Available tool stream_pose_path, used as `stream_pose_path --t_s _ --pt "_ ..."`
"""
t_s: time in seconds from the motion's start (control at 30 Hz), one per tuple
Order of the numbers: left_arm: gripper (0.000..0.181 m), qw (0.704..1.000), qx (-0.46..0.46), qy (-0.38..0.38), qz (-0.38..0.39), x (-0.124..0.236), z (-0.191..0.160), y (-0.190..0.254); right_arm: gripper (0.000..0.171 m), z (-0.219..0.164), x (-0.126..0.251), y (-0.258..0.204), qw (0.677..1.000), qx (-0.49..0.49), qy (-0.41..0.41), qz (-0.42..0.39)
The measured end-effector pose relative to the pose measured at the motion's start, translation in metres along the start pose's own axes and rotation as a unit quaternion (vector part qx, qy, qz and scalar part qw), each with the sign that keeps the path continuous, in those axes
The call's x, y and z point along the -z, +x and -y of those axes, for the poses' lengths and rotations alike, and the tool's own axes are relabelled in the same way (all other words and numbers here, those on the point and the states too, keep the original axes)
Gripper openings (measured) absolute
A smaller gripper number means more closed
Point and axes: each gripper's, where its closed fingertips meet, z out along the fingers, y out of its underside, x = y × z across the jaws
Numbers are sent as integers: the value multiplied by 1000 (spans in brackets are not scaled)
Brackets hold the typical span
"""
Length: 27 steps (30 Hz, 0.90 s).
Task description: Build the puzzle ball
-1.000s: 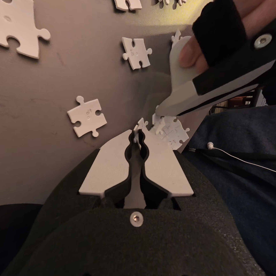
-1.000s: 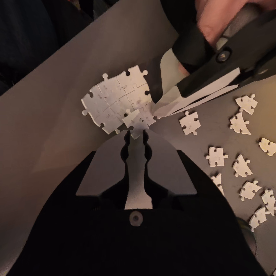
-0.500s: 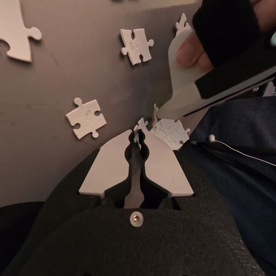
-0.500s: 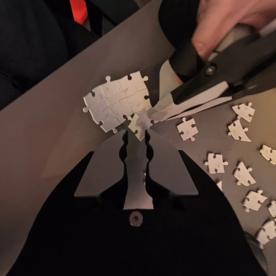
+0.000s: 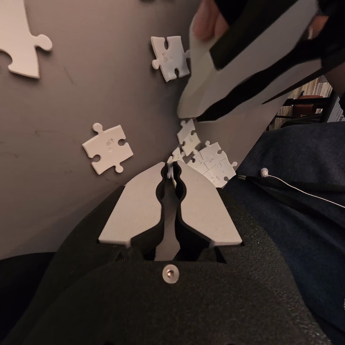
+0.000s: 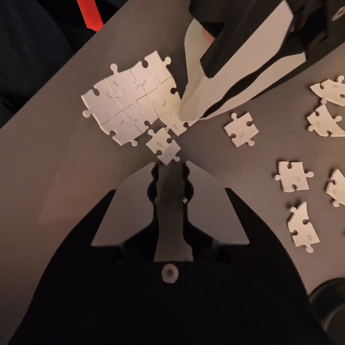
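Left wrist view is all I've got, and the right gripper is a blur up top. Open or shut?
Observer: Open. In the right wrist view the right gripper has its fingers apart and grips nothing.
Operator: The loose piece under it, is it seated?
Observer: It doesn't look so. That loose piece lies just ahead of the tips, beside the assembled patch, with a dark gap between them.
Operator: How big is the patch? I see one corner.
Observer: About eight joined pieces. The left gripper pinches the patch at one corner.
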Motion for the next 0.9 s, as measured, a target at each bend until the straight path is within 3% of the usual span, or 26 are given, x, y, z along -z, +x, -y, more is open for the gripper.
stream_pose_path --t_s 0.4,0.53,0.6,0.9 --pt "6 1000 3 -7 0 0 0 0 28 8 -5 -3 999 -14 26 39" --pt "5 1000 2 -8 -1 0 0 0 20 8 -5 -6 998 -19 24 46" --pt "5 1000 2 -9 -1 0 0 0 8 9 -3 -9 998 -22 30 56" --pt "5 1000 1 -8 0 0 0 0 6 12 -6 -11 995 -47 40 79"
